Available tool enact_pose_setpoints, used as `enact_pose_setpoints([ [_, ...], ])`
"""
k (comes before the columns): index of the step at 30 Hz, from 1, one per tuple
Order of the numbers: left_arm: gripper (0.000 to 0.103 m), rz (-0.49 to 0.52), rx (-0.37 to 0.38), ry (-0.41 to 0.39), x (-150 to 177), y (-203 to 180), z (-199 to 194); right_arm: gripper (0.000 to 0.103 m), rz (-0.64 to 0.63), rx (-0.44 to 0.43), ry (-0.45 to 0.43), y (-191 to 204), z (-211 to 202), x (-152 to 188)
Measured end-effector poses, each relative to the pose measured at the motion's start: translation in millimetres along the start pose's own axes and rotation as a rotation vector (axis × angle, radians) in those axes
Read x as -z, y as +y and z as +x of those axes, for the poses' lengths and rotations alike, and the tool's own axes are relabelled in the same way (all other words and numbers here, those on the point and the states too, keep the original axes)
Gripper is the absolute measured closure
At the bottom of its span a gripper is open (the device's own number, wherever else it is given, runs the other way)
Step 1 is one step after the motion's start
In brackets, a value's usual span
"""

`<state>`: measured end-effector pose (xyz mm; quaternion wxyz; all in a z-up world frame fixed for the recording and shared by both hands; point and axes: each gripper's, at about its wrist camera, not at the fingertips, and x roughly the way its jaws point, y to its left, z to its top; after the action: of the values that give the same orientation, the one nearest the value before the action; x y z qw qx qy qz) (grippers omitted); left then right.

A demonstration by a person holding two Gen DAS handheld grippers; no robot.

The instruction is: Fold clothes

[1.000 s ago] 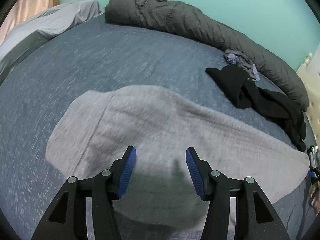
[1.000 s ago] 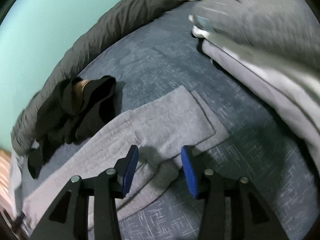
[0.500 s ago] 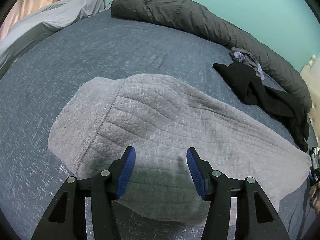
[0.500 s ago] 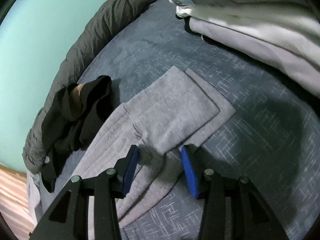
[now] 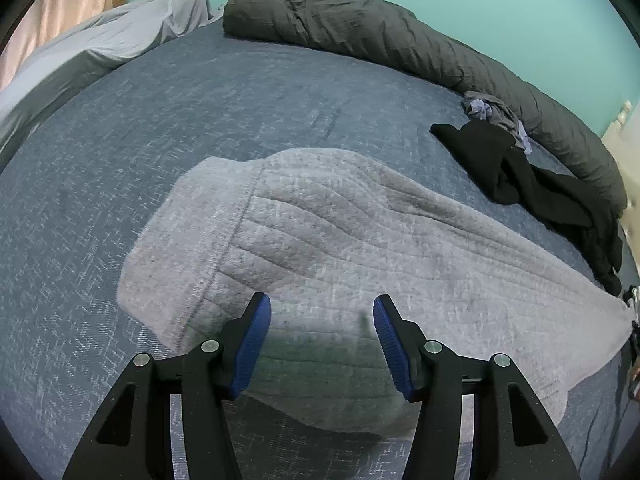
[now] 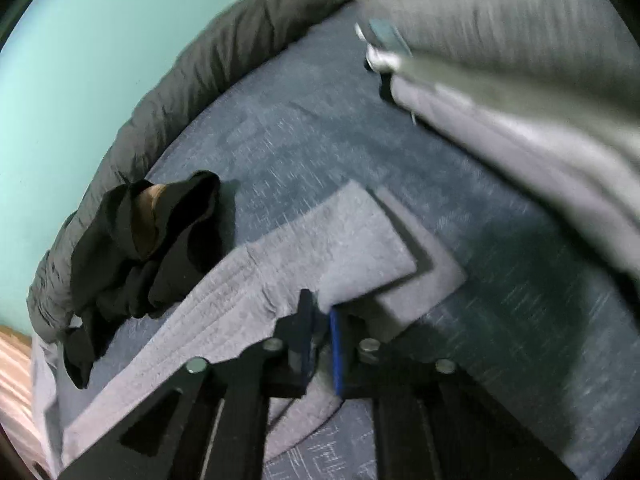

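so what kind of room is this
Most likely a bedroom. The work surface is a bed with a blue-grey sheet, a rolled dark grey duvet lies along the teal wall, and loose clothes lie on the bed: a grey garment and a black one.

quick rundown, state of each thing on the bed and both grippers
grey garment: spread flat on the bed, one end lifted
right gripper: shut on the grey garment's edge
left gripper: open, over the garment, gripping nothing
black clothes: crumpled heap, unfolded
dark grey duvet: rolled up along the wall
small grey-blue cloth: bunched up
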<state>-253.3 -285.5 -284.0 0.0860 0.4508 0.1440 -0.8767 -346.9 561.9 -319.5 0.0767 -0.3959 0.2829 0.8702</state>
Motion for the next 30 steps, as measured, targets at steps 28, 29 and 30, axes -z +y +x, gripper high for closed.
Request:
enact_pose_setpoints([
  [28, 0.035, -0.203, 0.046, 0.01, 31, 66, -27, 0.054, -0.258, 0.19, -0.147, 40, -80, 64],
  [29, 0.035, -0.22, 0.06, 0.009, 32, 69, -22, 0.053, -0.245, 0.16, -0.142, 41, -83, 74],
  [30, 0.035, -0.236, 0.073, 0.007, 32, 71, -17, 0.053, -0.232, 0.126, -0.135, 42, -87, 84],
])
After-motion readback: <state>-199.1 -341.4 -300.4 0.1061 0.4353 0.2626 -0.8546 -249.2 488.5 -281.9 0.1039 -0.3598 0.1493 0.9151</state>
